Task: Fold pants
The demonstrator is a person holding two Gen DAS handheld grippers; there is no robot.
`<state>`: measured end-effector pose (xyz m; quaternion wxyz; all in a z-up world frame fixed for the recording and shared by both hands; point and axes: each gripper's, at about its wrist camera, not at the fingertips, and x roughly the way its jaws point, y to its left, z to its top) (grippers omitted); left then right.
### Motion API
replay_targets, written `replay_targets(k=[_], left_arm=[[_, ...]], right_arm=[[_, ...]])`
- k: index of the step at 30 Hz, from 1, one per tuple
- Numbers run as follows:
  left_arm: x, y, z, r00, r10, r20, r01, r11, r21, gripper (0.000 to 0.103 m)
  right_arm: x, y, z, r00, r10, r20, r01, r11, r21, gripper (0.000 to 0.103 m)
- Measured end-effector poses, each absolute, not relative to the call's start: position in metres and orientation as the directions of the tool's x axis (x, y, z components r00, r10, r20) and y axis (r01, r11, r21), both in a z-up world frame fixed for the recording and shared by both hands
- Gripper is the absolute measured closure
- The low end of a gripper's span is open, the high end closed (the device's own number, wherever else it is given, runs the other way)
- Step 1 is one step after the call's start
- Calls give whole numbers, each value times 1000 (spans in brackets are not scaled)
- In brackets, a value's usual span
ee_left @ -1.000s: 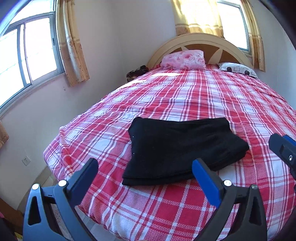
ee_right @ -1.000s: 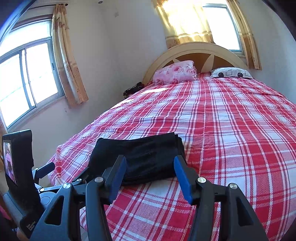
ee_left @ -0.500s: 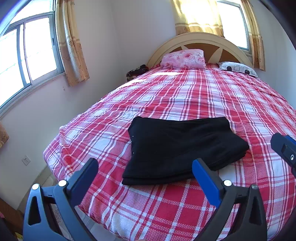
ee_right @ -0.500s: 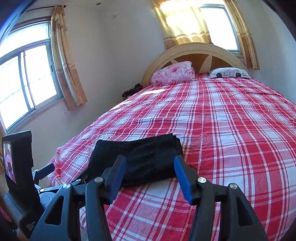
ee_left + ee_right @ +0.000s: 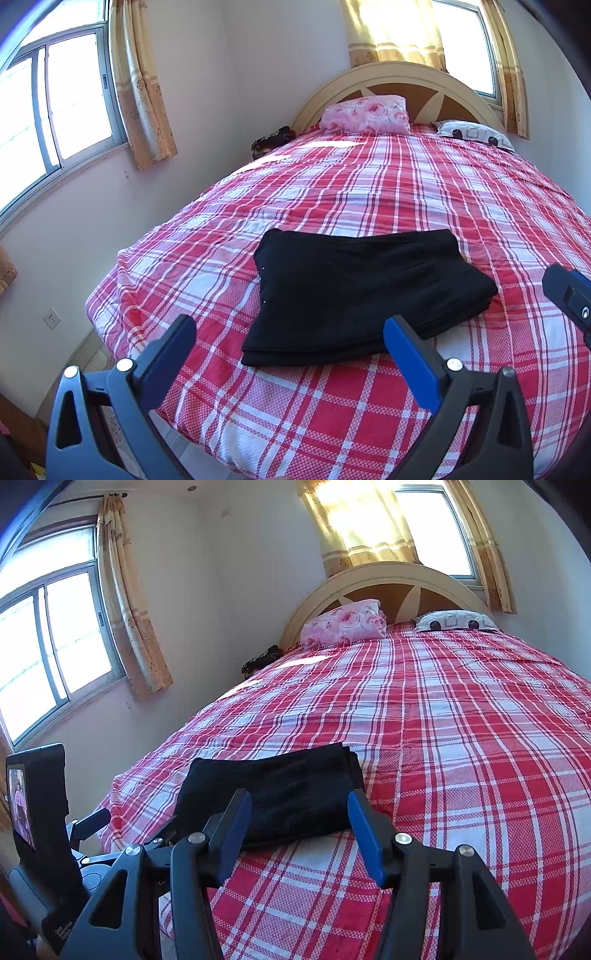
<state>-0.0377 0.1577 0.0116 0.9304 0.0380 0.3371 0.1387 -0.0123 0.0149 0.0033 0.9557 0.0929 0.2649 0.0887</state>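
Two hand-held grippers (image 5: 288, 354) (image 5: 299, 823) gaping empty, black pants (image 5: 354, 295) folded flat, seemingly soft knit, checked bedspread (image 5: 406, 192)

So the count here: one bed (image 5: 424, 206) with one red plaid cover, one arched headboard (image 5: 402, 79), and just one folded pair of black pants (image 5: 362, 291) lying on it. Two pillows up top, a pink floral one (image 5: 365, 112) and a white one with black shapes (image 5: 474, 134), plus one dark bundle (image 5: 271, 138) by the wall. Two windows (image 5: 55, 103), each with yellow curtains (image 5: 142, 85), one wall socket (image 5: 51, 317), and two grippers, left (image 5: 290, 338) and right (image 5: 299, 812).
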Motion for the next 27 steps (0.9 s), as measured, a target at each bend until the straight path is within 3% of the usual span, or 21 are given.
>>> replay_targets(k=[27], left_arm=[[-36, 162, 9, 725, 290, -625, -240, 957, 165, 0]], right_arm=[[-12, 14, 3, 841, 220, -495, -119, 967, 227, 46]])
